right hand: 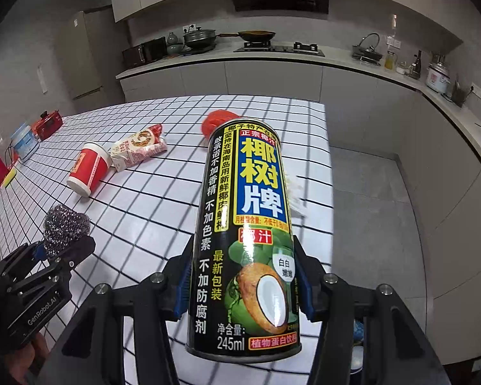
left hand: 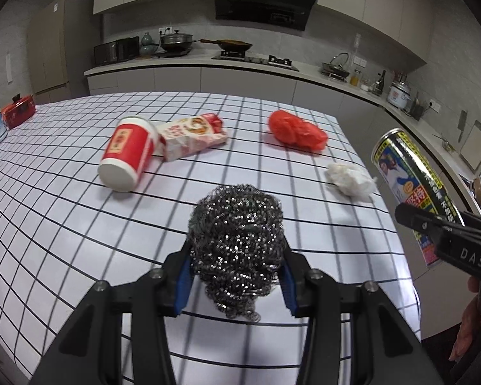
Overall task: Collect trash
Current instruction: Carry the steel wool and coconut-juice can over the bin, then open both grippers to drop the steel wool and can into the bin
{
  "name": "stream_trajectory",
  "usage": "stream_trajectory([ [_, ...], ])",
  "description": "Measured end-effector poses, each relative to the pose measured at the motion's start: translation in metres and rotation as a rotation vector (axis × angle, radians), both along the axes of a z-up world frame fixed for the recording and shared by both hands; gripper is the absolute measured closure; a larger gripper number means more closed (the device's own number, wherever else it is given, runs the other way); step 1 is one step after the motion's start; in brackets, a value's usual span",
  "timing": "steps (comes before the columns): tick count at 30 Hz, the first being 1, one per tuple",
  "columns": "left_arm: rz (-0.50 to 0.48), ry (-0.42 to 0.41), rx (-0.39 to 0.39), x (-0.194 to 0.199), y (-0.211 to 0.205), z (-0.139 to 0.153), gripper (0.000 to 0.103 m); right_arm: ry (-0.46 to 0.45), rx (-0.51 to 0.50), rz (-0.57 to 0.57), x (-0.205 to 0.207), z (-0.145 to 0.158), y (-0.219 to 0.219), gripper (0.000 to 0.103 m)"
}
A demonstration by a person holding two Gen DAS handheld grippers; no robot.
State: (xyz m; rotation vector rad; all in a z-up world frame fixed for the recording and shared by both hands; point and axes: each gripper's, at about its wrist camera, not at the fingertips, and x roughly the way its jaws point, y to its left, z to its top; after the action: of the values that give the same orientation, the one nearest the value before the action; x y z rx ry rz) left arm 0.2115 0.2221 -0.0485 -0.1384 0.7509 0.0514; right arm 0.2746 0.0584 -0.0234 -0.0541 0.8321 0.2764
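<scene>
Both grippers carry trash lifted off the checked surface [left hand: 80, 211]: left gripper [left hand: 237, 276] jaws pinch a steel wool scrubber [left hand: 237, 240], right gripper [right hand: 243, 288] jaws clamp a coconut juice can [right hand: 245, 224] mid-body, probably for binning. Paper cup [left hand: 128, 154], snack packet [left hand: 192, 138], red bag [left hand: 295, 131] and crumpled tissue [left hand: 351, 178] lie uncollected.

The can [right hand: 245, 240] clamped in my right claw [right hand: 243, 285] carries most of the print: large white characters 椰树牌 on a blue panel, 椰汁 in a red box beneath, 最新包装 in yellow, a white column reading 不加香精 不加色素 不加防腐剂, and 净含量: 245ml near its base. The body of my left claw [right hand: 45, 292] reads GenRobot.AI in the right wrist view. From my left wrist view, the right claw's side [left hand: 471, 258] shows the letters DAS.
</scene>
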Motion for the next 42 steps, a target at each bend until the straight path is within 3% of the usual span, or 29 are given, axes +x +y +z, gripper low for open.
stream_trajectory([
  [15, -0.060, -0.009, -0.001, -0.015, -0.090, 0.010, 0.056, -0.001, -0.006, -0.078, -0.040, 0.003, -0.113, 0.048],
  [25, -0.147, -0.010, -0.010, -0.022, -0.174, 0.008, 0.056, -0.016, -0.007, -0.120, -0.062, -0.004, -0.201, 0.048],
  [33, -0.229, 0.016, -0.042, -0.026, -0.250, -0.010, 0.056, 0.032, -0.029, -0.117, -0.086, -0.045, -0.277, 0.048],
  [42, -0.233, 0.097, -0.069, -0.030, -0.299, -0.070, 0.056, 0.137, -0.002, -0.015, -0.084, -0.124, -0.311, 0.048],
])
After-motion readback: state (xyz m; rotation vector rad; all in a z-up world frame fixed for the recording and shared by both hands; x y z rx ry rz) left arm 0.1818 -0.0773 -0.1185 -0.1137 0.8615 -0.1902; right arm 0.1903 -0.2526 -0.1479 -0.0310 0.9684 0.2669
